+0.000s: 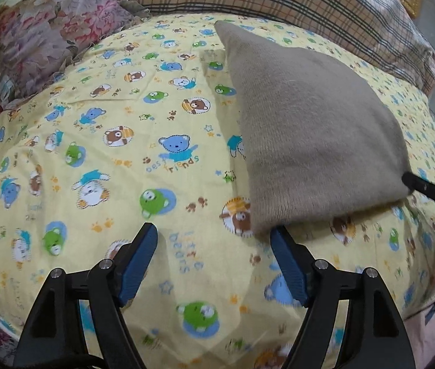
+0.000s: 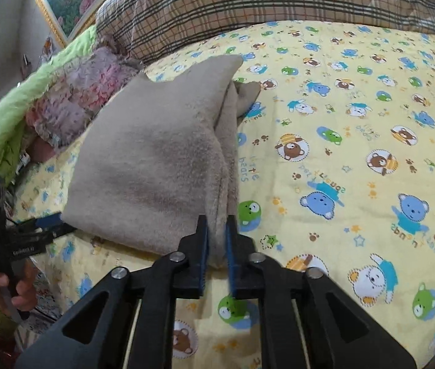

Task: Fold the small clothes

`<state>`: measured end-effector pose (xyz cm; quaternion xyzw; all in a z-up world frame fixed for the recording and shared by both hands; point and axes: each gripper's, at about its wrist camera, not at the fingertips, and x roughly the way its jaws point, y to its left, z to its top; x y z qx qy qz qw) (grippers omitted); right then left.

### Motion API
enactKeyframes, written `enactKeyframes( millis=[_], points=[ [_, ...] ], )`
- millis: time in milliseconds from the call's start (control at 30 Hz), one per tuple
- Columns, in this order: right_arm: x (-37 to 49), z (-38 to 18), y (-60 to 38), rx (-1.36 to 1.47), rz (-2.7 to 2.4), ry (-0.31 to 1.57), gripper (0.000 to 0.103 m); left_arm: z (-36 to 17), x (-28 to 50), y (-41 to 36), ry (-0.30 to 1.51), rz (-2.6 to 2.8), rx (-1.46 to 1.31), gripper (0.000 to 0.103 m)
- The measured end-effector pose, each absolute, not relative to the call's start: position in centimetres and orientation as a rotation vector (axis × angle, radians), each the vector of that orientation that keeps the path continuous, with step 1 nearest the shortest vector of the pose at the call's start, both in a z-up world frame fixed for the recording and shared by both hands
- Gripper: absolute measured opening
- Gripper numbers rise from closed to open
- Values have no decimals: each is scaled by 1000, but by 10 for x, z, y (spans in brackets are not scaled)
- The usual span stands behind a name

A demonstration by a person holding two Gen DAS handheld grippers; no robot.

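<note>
On the bedsheet point(image 2: 355, 160), right gripper point(image 2: 217, 230) pinches beige cloth point(image 2: 156, 160).

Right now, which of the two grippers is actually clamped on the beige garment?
The right gripper: its fingers pinch the beige garment's near edge. The left gripper is open, gripping nothing.
</note>
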<state>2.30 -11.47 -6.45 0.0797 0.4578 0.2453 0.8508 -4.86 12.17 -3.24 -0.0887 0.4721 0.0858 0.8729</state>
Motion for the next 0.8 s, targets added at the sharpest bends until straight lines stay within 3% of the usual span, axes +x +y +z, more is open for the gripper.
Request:
enactKeyframes(
  millis=[67, 367, 667, 800],
  points=[
    [21, -57, -120, 192, 496, 957, 29, -20, -55, 125, 962, 172, -188, 76],
    [55, -1, -98, 285, 587, 811, 30, 27, 12, 142, 845, 203, -263, 77],
    [118, -27, -47, 270, 602, 900, 30, 11, 105, 148, 906, 209, -285, 79],
    [142, -61, -62, 284, 486, 997, 19, -18, 126, 144, 983, 208, -249, 79]
  ],
)
